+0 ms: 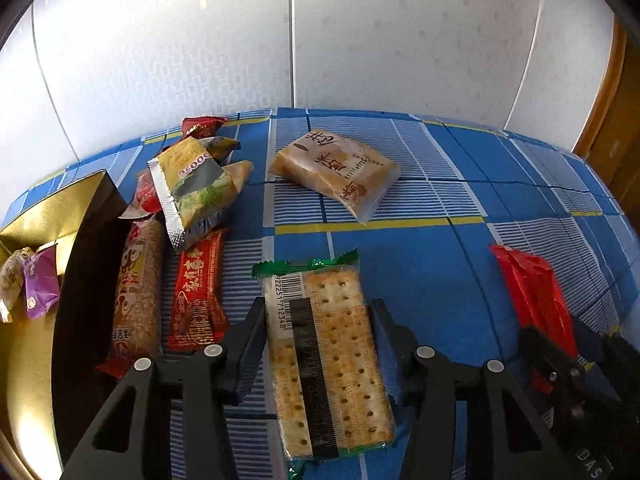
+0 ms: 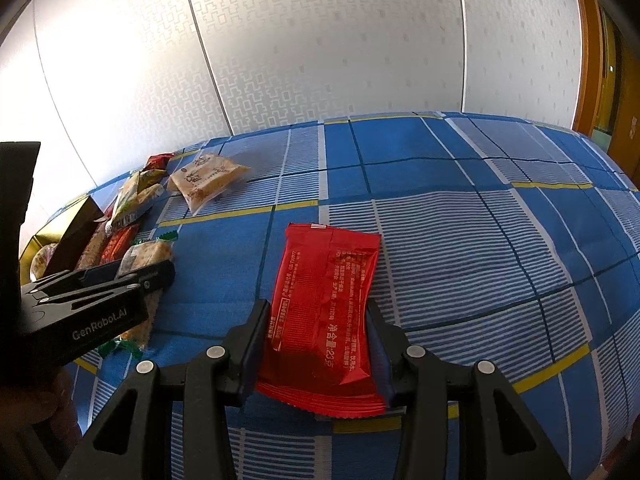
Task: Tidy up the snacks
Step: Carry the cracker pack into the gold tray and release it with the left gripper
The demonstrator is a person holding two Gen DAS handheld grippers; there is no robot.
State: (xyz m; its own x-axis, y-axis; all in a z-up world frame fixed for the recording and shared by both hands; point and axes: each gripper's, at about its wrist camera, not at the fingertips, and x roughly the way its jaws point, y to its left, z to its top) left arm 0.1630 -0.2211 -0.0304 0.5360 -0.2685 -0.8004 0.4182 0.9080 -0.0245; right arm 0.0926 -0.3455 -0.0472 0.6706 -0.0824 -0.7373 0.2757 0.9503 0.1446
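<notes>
- Two hand-held grippers work over a blue checked cloth (image 2: 460,240), each astride one snack packet.
- Left gripper (image 1: 320,320): its jaws flank a clear cracker packet (image 1: 326,356) with green crimped ends; both pads press the packet's long edges, so it is clamped. The packet lies lengthwise between the fingers, barcode end pointing away from the camera.
- Right gripper (image 2: 318,320): its jaws are clamped on the sides of a red foil packet (image 2: 326,308), printed back face up. The far end of the packet rests on the cloth.
- In the left wrist view the red foil packet appears at the right edge, well apart from the crackers.
- Just left of the crackers lie a red bar wrapper (image 1: 196,300) and a brown sesame bar (image 1: 136,292), side by side; the sesame bar lies against the wall of a gold-lined box (image 1: 88,248).
- Inside the box: a purple sweet (image 1: 40,288) and a pale wrapped sweet (image 1: 12,280).
- Beyond the bars, a green-and-silver pouch (image 1: 196,192) tops a small heap of wrappers.
- Farther back, alone on the cloth, a tan pastry packet (image 1: 336,172).
- Behind the cloth stands a white patterned wall (image 1: 320,32).
</notes>
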